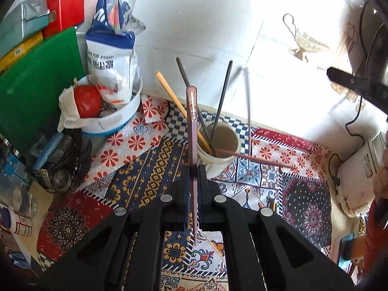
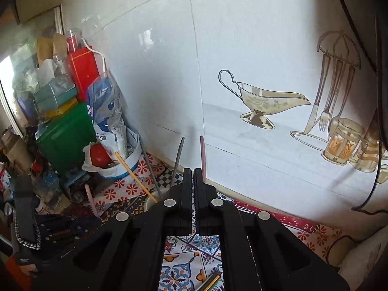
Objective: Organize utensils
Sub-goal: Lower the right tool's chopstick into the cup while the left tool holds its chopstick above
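My left gripper [image 1: 194, 169] is shut on a pink chopstick [image 1: 191, 121] that stands upright just left of a cream utensil cup [image 1: 219, 145]. The cup holds a yellow chopstick [image 1: 174, 101], two dark chopsticks [image 1: 222, 99] and another pink one leaning right [image 1: 254, 158]. A thin grey stick [image 1: 247, 111] stands just right of the cup. My right gripper [image 2: 193, 172] is shut with nothing seen between its fingers, above the cup [image 2: 151, 201], whose yellow [image 2: 135, 179], grey [image 2: 177, 160] and pink [image 2: 202, 155] sticks show around it.
A white bowl [image 1: 116, 118] with a red tomato [image 1: 87, 100] and a blue-white bag [image 1: 111, 48] stands at the left, beside a green board [image 1: 36, 84] and red box [image 1: 63, 0]. A white appliance [image 1: 356, 181] stands right. A tiled wall [image 2: 242, 48] lies behind. Loose chopsticks [image 2: 213, 281] lie on the patterned mat.
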Demonstrator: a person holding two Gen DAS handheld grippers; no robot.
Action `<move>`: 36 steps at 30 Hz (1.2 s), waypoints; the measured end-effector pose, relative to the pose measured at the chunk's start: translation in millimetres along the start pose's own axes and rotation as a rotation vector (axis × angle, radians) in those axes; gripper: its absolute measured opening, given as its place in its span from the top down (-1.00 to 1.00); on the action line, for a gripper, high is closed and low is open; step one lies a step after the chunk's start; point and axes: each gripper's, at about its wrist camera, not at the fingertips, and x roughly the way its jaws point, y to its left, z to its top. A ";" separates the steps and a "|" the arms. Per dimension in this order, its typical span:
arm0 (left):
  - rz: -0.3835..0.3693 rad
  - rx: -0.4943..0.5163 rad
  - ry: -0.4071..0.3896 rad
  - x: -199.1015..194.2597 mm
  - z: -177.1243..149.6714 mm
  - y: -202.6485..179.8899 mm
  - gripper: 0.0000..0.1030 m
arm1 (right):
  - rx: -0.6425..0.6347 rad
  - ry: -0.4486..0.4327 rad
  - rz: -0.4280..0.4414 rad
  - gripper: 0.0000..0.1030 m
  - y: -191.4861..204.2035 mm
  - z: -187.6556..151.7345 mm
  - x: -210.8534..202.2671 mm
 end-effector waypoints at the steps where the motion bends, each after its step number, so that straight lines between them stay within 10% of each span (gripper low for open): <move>1: -0.002 -0.001 -0.017 -4.0 4.4 -0.5 0.93 | -0.002 0.011 -0.002 0.98 -0.8 -1.2 4.3; 21: 0.003 -0.064 -0.194 -25.0 72.9 9.5 0.93 | -0.082 0.501 0.019 0.51 -29.5 -97.4 176.8; 36: 0.043 -0.038 -0.240 10.7 106.5 -8.5 0.93 | -0.198 0.541 0.036 0.87 -5.4 -126.5 223.2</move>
